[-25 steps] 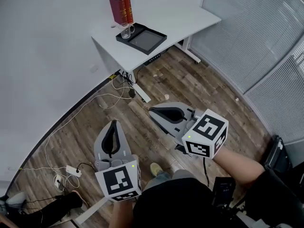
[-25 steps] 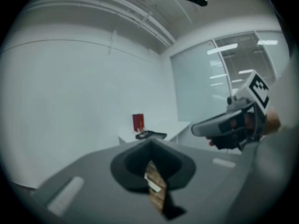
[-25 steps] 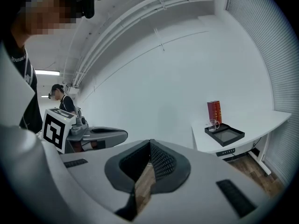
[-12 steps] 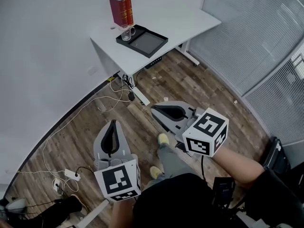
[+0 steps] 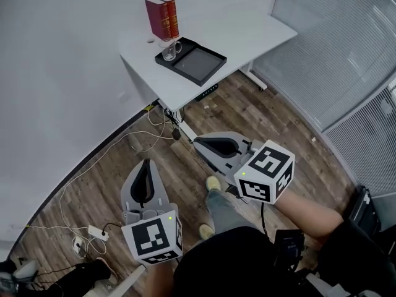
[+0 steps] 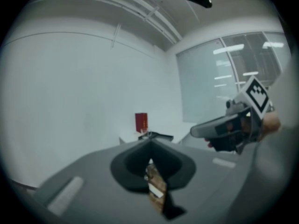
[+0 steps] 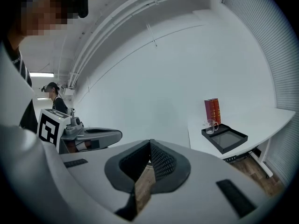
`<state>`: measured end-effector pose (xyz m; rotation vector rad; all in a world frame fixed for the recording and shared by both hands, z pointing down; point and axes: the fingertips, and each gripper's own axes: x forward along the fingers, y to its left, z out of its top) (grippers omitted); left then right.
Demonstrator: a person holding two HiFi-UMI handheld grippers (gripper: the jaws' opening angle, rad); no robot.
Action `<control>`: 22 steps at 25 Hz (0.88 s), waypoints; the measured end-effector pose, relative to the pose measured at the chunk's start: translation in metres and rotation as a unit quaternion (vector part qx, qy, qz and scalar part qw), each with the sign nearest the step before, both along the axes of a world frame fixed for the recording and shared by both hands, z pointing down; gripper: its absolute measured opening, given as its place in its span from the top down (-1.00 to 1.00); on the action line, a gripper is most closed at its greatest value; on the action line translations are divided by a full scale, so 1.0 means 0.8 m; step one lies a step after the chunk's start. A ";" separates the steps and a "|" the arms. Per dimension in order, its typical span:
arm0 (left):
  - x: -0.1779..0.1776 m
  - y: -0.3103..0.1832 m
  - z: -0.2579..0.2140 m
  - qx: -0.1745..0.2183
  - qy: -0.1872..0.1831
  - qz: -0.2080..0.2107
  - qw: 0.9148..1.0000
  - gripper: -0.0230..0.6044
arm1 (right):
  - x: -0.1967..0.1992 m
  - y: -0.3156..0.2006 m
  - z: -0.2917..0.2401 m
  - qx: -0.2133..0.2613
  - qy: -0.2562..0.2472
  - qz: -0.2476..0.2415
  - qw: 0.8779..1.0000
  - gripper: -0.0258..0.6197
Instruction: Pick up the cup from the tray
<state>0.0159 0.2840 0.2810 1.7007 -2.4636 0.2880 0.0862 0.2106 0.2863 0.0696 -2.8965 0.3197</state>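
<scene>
A clear glass cup [image 5: 170, 49] stands at the far-left corner of a black tray [image 5: 201, 71] on a white table [image 5: 247, 33], with two red books [image 5: 162, 17] behind it. Both grippers are held over the wooden floor, well short of the table. My left gripper [image 5: 147, 161] is shut and empty, its jaws meeting at the tip. My right gripper [image 5: 197, 143] is also shut and empty, pointing left. The right gripper view shows the cup [image 7: 211, 126] and tray [image 7: 225, 137] far off to the right. In the left gripper view the books [image 6: 141, 122] are small and distant.
Cables and a power strip [image 5: 98, 232] lie on the wooden floor by the white wall. Glass walls with blinds [image 5: 346, 54] close off the right side. My shoes [image 5: 213, 182] show below the grippers. Another person [image 7: 55, 99] stands far behind.
The table and tray have shifted slightly right and lower in the head view. One foot has stepped forward. Both grippers stay shut in about the same place.
</scene>
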 end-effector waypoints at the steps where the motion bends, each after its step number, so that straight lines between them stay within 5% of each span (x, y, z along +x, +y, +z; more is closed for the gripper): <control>1: -0.005 -0.009 -0.001 0.000 -0.001 -0.001 1.000 0.93 | -0.006 -0.009 0.000 0.000 0.000 -0.001 1.000 0.91; 22: -0.062 -0.175 -0.010 -0.016 -0.004 0.007 1.000 0.92 | -0.074 -0.171 0.000 -0.012 0.002 -0.007 1.000 0.91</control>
